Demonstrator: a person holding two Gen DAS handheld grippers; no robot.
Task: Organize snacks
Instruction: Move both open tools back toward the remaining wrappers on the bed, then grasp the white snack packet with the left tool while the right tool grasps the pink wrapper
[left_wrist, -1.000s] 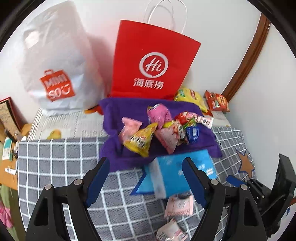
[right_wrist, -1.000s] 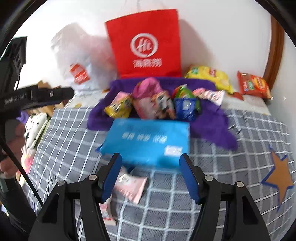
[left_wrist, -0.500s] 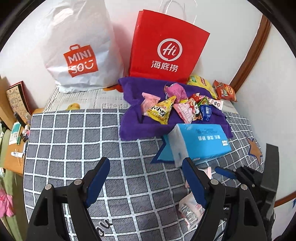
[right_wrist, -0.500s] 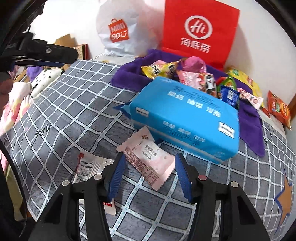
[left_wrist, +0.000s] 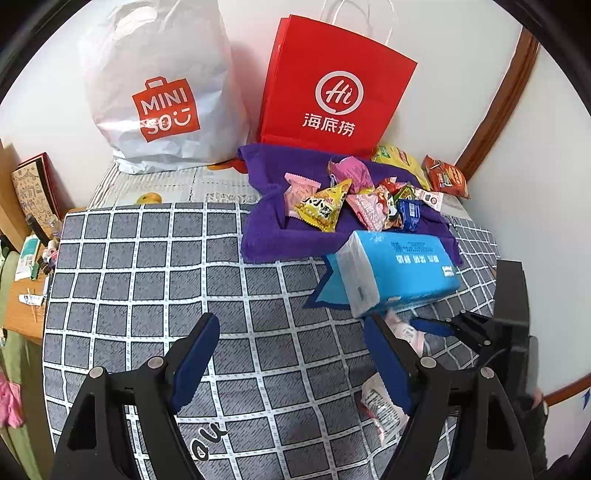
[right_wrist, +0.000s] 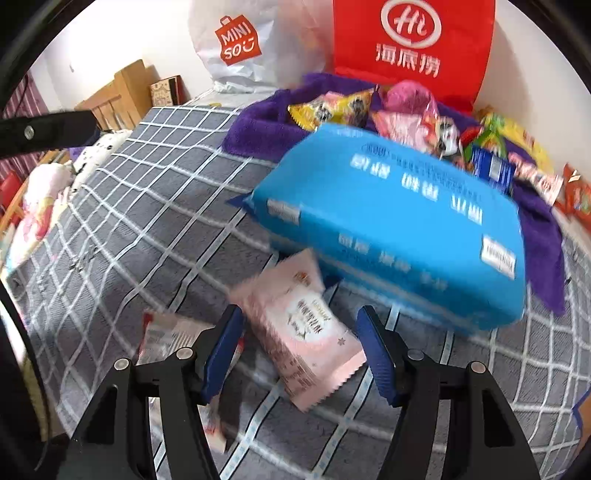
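Note:
A pink snack packet (right_wrist: 303, 332) lies flat on the grey checked cloth (right_wrist: 147, 206), in front of a blue tissue pack (right_wrist: 399, 221). My right gripper (right_wrist: 299, 347) hangs low over the packet, one finger on each side of it. Its jaws are opening, and the pads do not press on the packet. A white and red packet (right_wrist: 173, 332) lies just left of its left finger. My left gripper (left_wrist: 291, 354) stands open over bare cloth, with nothing between its fingers. In that view the right gripper (left_wrist: 461, 325) shows at the right, by the blue pack (left_wrist: 399, 269).
Several snack packets (left_wrist: 325, 206) are heaped on a purple towel (left_wrist: 266, 236) behind the blue pack. A red paper bag (left_wrist: 332, 92) and a white shopping bag (left_wrist: 159, 92) stand against the wall. Yellow and orange snack bags (left_wrist: 443, 177) lie in the back right corner.
My right gripper has sunk and rolled, and the pink packet now lies between its fingers. In the left wrist view the snacks have slid right and away as the left gripper drew back over bare cloth.

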